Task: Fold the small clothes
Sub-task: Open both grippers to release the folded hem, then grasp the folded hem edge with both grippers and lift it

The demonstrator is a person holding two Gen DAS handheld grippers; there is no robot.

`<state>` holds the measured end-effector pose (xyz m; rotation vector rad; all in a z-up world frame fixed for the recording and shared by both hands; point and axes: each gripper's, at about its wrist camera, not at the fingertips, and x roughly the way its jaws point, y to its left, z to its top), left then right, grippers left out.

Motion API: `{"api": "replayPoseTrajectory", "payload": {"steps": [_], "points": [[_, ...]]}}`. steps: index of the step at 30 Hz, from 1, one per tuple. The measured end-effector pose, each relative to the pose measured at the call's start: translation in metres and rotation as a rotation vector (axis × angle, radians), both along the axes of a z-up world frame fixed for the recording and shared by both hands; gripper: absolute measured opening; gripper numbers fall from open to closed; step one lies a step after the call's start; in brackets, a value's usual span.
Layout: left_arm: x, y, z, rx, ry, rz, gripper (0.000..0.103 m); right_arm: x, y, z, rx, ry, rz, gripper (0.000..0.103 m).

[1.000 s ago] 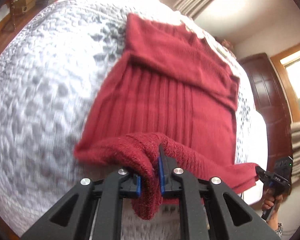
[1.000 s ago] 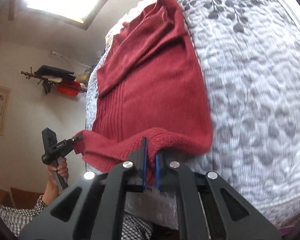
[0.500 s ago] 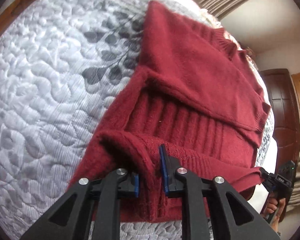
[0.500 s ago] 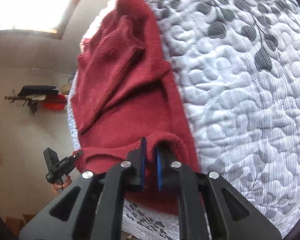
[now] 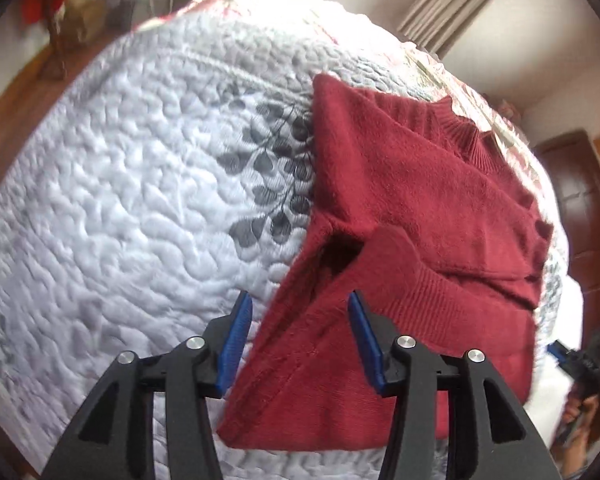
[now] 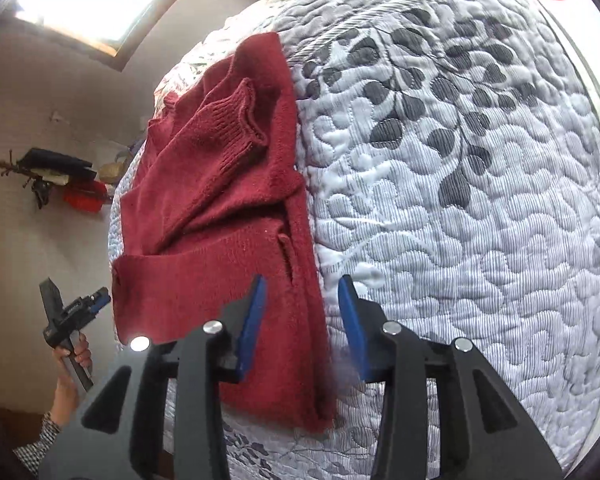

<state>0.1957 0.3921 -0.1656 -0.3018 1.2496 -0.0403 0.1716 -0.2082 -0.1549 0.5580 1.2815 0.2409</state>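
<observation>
The dark red knitted sweater (image 5: 412,216) lay on the white quilted bedspread with grey leaf print (image 5: 132,184), its sleeves crossed over the chest and its ribbed hem edge (image 5: 452,280) now resting up on the body, just below the sleeves. Half a second before, both tools had still pinched that hem while carrying it over; now it was let go, and the bottom-up fold looked laid. The left gripper (image 5: 296,340) had its blue pads (image 5: 236,336) spread wide, straddling the sweater's near left edge without clamping it. The right gripper (image 6: 300,320) was likewise spread apart over the opposite edge, one pad (image 6: 252,320) above the red knit and the other above the quilt, holding nothing.

By my reading, the fold was mostly done, though a pocket of loose cloth (image 5: 340,248) gaped at the left corner and might want flattening. A ribbed cuff (image 6: 236,120) lay on top near the collar end.

Around the bed, a hand (image 6: 70,354) gripping the other tool's handle showed at the edge of the right view, with a checked sleeve (image 6: 40,440) below it. A dark wooden door (image 5: 580,208) and beige curtains (image 5: 452,4) stood beyond. Nothing lay on the quilt to block the next fold.
</observation>
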Motion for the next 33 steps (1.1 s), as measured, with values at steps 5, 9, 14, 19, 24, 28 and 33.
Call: {"api": "replayPoseTrajectory", "payload": {"steps": [5,9,14,19,24,28,33], "points": [[0.013,-0.036,-0.006,0.137,-0.007,-0.142,0.056,0.008,0.037,-0.007,-0.121,-0.024,0.159,0.038],[0.023,-0.052,-0.019,0.203,0.004,-0.194,0.058,0.022,0.054,-0.021,-0.186,-0.008,0.208,0.042],[0.034,-0.062,-0.036,0.28,0.02,-0.251,0.059,0.031,0.063,-0.034,-0.222,0.016,0.247,0.042],[0.042,-0.066,-0.045,0.253,0.029,-0.262,0.038,0.032,0.066,-0.031,-0.284,-0.006,0.292,0.013],[0.033,-0.06,-0.03,0.199,-0.016,-0.239,0.015,0.021,0.076,-0.011,-0.357,-0.081,0.337,0.011],[0.024,-0.057,-0.021,0.164,-0.055,-0.248,0.01,0.012,0.08,0.001,-0.37,-0.131,0.346,0.01],[0.033,-0.059,-0.034,0.185,-0.016,-0.245,0.013,0.021,0.083,-0.011,-0.353,-0.101,0.358,0.015]]}}
